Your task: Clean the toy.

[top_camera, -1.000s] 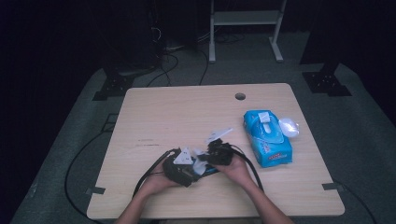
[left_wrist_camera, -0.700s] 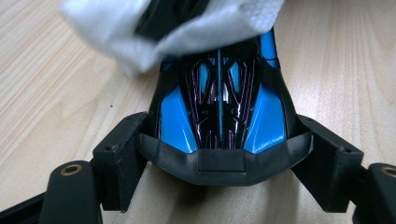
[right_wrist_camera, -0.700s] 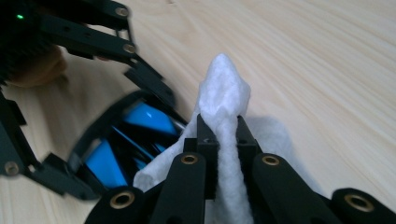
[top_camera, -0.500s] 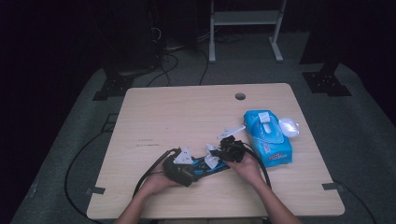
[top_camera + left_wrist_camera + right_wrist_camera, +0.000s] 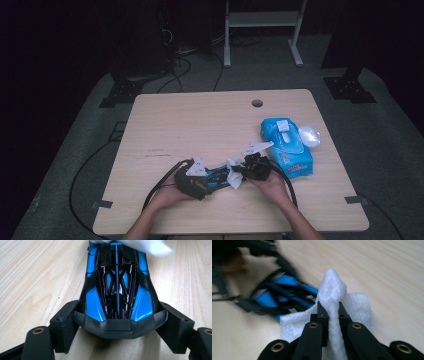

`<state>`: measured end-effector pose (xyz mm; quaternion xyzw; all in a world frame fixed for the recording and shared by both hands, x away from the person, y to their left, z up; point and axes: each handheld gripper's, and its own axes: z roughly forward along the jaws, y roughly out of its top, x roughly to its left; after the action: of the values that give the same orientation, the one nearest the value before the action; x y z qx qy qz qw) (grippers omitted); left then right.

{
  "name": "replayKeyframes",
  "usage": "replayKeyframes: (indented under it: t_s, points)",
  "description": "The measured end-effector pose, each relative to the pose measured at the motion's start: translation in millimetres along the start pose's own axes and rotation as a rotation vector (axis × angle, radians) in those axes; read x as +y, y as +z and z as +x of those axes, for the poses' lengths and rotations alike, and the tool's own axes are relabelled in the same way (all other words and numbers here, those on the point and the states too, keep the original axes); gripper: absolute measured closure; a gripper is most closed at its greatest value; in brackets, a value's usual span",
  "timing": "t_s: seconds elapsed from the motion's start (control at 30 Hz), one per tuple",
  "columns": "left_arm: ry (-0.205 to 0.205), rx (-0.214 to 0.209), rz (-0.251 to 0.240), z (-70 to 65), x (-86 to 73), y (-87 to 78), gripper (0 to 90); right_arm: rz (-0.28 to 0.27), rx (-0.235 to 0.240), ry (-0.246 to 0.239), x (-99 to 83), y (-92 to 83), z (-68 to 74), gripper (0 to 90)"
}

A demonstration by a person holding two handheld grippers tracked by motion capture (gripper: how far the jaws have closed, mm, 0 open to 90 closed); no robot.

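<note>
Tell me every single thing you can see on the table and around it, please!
toy car: one, blue and black, near edge of the table, between the left gripper's jaws
wipe: one, white, pinched in the right gripper, at the car's far end
wipes pack: one, blue, right side of the table
white lump: one, beside the pack; cannot tell what it is
table: one, light wood, with a round hole near its far edge
metal frame: one, white, on the floor behind
left gripper: one, black
right gripper: one, black
</note>
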<state>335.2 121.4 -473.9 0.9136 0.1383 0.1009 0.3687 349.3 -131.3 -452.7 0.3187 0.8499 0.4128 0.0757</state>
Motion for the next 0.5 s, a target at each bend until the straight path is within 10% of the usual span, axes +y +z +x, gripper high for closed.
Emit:
replayKeyframes:
  t_s: [0.3, 0.4, 0.5]
  points:
    - [0.0, 0.003, 0.005, -0.3, 0.1, 0.0, 24.3, 0.024, -0.064, 0.027, -22.0, -17.0, -9.4, 85.7]
    - [-0.002, 0.006, 0.002, -0.6, -0.5, 0.0, 24.2, 0.011, 0.002, -0.037, -14.2, -11.3, 11.1, 85.7]
    - [0.0, 0.006, 0.002, -0.8, -0.1, 0.1, 24.3, 0.005, -0.007, -0.001, -17.9, -13.0, -0.6, 85.7]
